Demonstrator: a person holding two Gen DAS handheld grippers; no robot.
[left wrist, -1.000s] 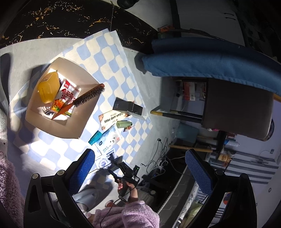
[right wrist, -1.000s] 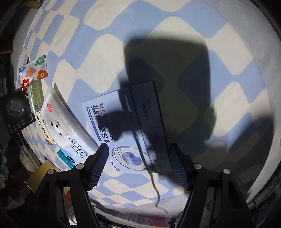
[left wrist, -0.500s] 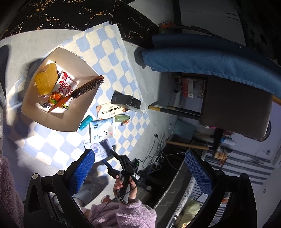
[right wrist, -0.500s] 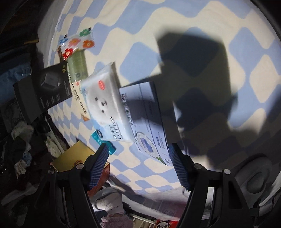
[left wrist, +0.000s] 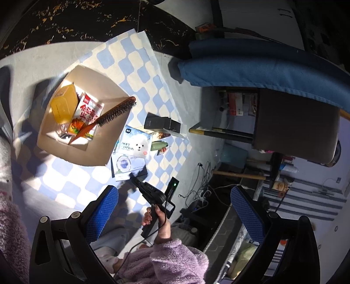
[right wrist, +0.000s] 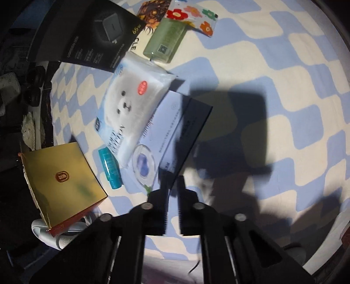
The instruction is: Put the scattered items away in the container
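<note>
An open cardboard container (left wrist: 87, 153) on the checked cloth holds a yellow box (left wrist: 63, 104), a snack packet (left wrist: 89, 109) and a hairbrush (left wrist: 113, 113). Beside it lie a flat white box (left wrist: 129, 166) (right wrist: 166, 131), a bear-print tissue pack (left wrist: 136, 145) (right wrist: 131, 98) partly on top of it, a black box (left wrist: 161, 123) (right wrist: 98, 37), a green packet (right wrist: 168, 41) and a teal tube (right wrist: 110, 168). My right gripper (left wrist: 132, 174) (right wrist: 172, 181) is closing, with the white box's near corner pinched between its fingers. My left gripper (left wrist: 175, 209) hangs open high above, holding nothing.
A floral sachet (right wrist: 192, 19) lies past the green packet. The container's gold outer wall (right wrist: 61, 177) is at the left of the right wrist view. A blue cushioned seat (left wrist: 262, 65) and floor cables (left wrist: 203, 190) lie beyond the cloth's edge. A purple sleeve (left wrist: 175, 257) holds the right gripper.
The right gripper's wide-open jaws have come nearly together at the white box's corner. That gripper has rolled and shifted along the cloth toward the container. The left gripper has barely moved.
</note>
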